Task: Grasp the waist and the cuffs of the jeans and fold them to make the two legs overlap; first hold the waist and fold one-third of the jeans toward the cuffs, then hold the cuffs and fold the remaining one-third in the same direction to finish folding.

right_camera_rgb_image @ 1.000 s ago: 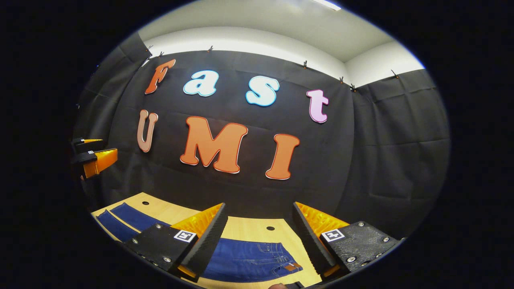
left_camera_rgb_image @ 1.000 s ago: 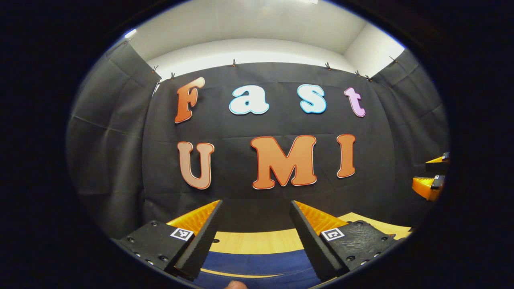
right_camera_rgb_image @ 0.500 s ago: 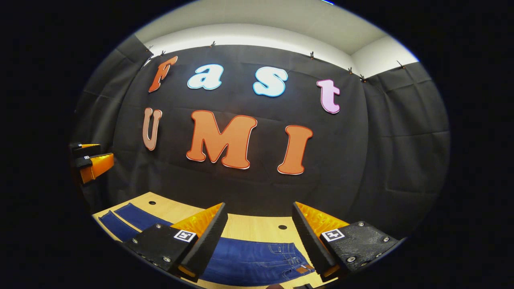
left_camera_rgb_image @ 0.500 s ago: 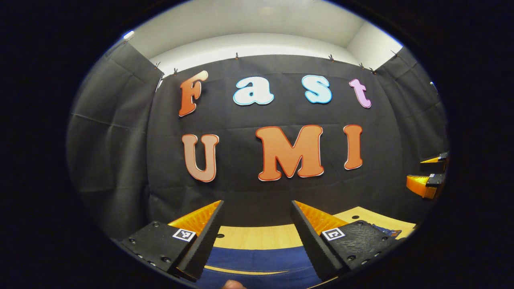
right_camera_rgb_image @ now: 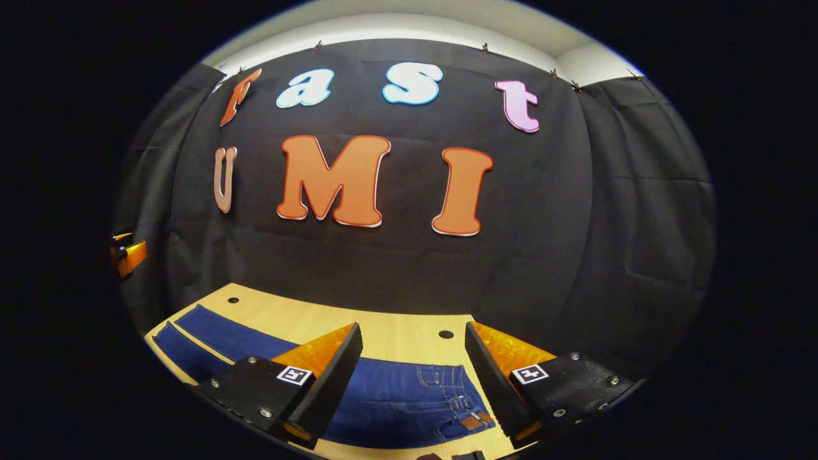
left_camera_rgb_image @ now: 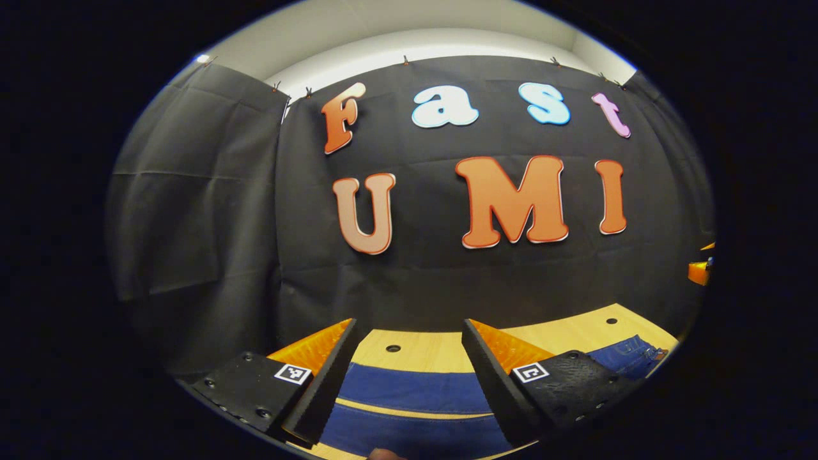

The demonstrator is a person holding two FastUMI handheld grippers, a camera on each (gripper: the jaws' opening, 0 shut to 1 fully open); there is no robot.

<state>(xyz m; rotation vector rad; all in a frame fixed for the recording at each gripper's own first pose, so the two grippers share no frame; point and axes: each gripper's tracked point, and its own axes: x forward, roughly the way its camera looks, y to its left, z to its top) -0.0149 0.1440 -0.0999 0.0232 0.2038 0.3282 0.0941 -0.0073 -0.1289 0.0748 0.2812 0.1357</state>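
Dark blue jeans (right_camera_rgb_image: 396, 399) lie flat on the wooden table (right_camera_rgb_image: 300, 319). In the right gripper view the waist with a brown patch (right_camera_rgb_image: 474, 421) lies between my fingers and the two legs (right_camera_rgb_image: 211, 335) run off to the left. My right gripper (right_camera_rgb_image: 409, 383) hovers open above the waist. In the left gripper view the two legs (left_camera_rgb_image: 415, 390) lie side by side with a strip of table between them. My left gripper (left_camera_rgb_image: 402, 383) hangs open over them. The waist (left_camera_rgb_image: 629, 354) shows at the right edge of that view.
Black cloth walls close the booth behind and at both sides. The table (left_camera_rgb_image: 434, 348) has small round holes (left_camera_rgb_image: 393, 349) near its back edge. The other gripper's orange finger shows far off at each view's edge (left_camera_rgb_image: 700, 271) (right_camera_rgb_image: 128, 255).
Both views have tilted downward, so more of the table and jeans shows below the fingers. Both grippers stay open. Each other gripper has slid nearer to the view's edge.
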